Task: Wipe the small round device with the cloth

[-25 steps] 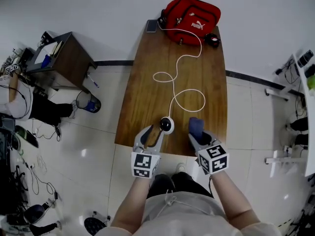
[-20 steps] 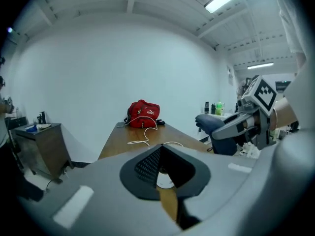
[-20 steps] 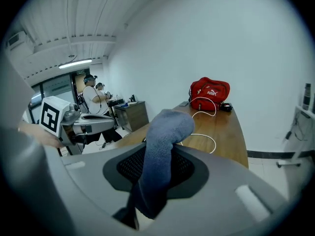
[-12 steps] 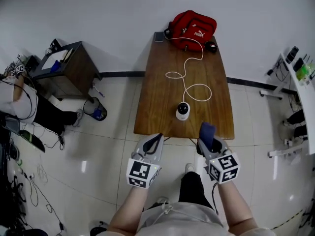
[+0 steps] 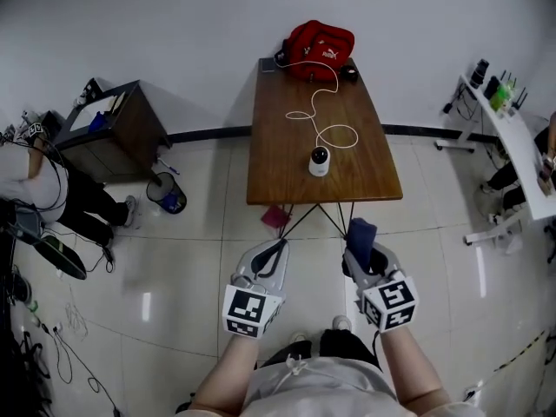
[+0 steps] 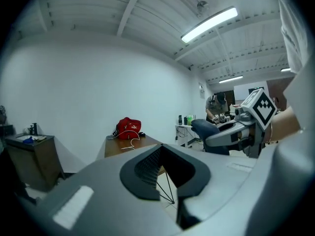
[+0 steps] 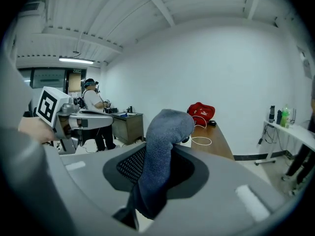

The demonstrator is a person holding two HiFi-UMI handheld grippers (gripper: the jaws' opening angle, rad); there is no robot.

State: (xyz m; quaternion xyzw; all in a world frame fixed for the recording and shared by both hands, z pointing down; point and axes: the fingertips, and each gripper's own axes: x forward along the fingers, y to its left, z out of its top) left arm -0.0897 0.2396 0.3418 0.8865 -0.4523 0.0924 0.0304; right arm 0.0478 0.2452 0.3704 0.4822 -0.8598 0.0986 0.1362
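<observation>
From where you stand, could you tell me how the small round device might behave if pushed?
Small and rounded, the device probably slides or tips easily on the smooth wooden table. Its loose white cable would likely drag along, perhaps tugging it sideways.

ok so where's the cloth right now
In the head view the cloth is just right of centre, low in the frame, pinched in the right claw, out past the table's near edge and well short of the small round device.
</observation>
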